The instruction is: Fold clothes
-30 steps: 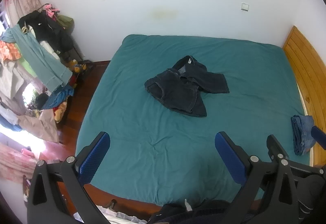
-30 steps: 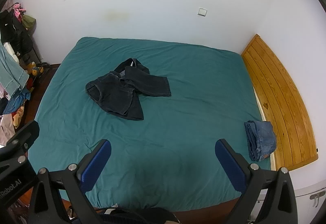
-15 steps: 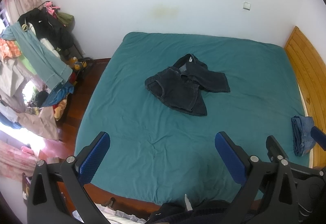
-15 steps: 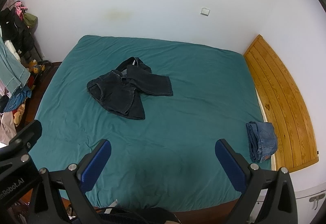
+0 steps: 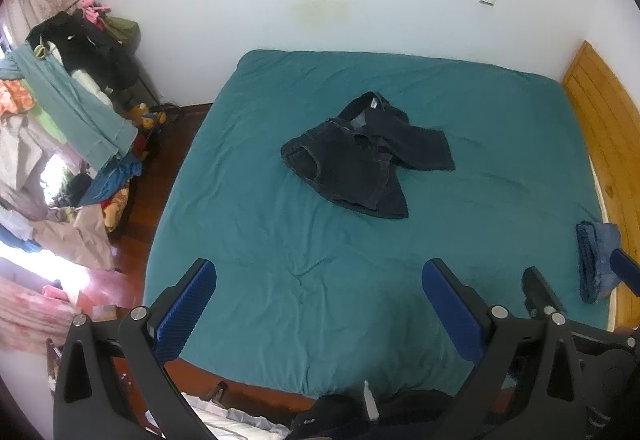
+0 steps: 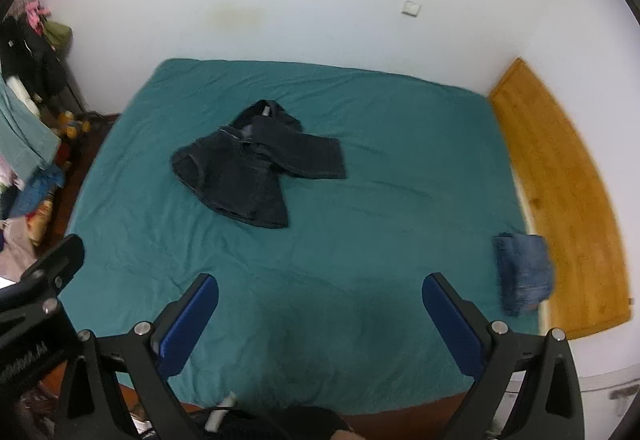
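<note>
- Two grippers in view, both with jaws spread wide and nothing between the blue pads: left gripper (image 5: 319,298) low centre of the left wrist view, right gripper (image 6: 320,314) low centre of the right wrist view.
- Dark denim shorts (image 5: 366,156) lie crumpled at mid-frame on the teal bed sheet (image 5: 280,260); one leg flopped across toward the right, waistband bunched at the upper edge, a pale label showing.
- In the right wrist view the shorts (image 6: 256,168) sit left of centre, above and well apart from both pads.
- Folded blue jeans (image 6: 522,272) rest at the right edge of the sheet, just beside the wooden headboard (image 6: 560,200). Looks like a finished piece, though that is a guess.
- Pile of loose clothes (image 5: 60,128) heaped at the left of the left wrist view, off the bed.
- Step in hand, as judged: approach. Neither gripper touches fabric; the shorts are not yet flattened or folded.
- Next move likely calls for both grippers to reach forward up the frame to the shorts, pinch at the waistband or leg hems, and spread the garment flat before any fold.
- Caution: the overlapped leg may drag along if only one layer is pinched.
</note>
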